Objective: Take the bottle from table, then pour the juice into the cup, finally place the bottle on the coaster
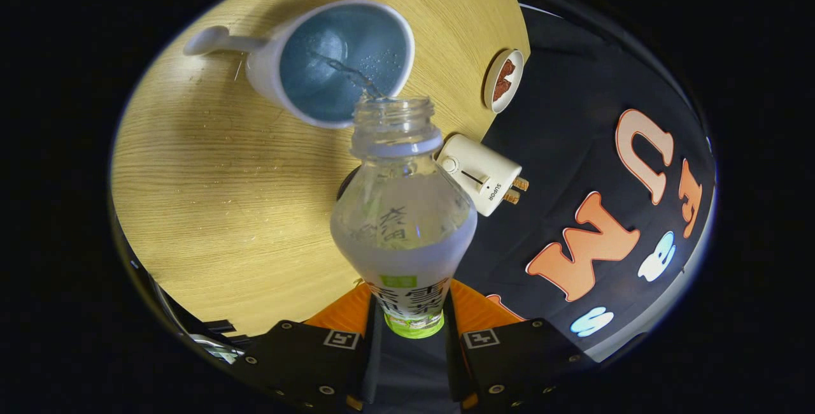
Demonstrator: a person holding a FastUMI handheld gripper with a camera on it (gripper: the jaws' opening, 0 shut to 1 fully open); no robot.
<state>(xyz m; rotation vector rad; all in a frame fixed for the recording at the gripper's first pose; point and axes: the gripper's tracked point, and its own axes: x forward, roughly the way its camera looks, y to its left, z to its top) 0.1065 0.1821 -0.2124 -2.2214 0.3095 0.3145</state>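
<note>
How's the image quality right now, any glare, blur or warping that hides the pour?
Gripper view: fisheye bends the wooden table edge; the bottle held in the gripper is sharp, faint sheen on its neck; the stream into the cup is slightly blurred; the cup casts a soft shadow; the toaster is clear.

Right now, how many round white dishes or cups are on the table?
2: the cup just beyond the bottle held in the jaws, taking the pour, and a small dish near the table edge. Others may be hidden.
</note>
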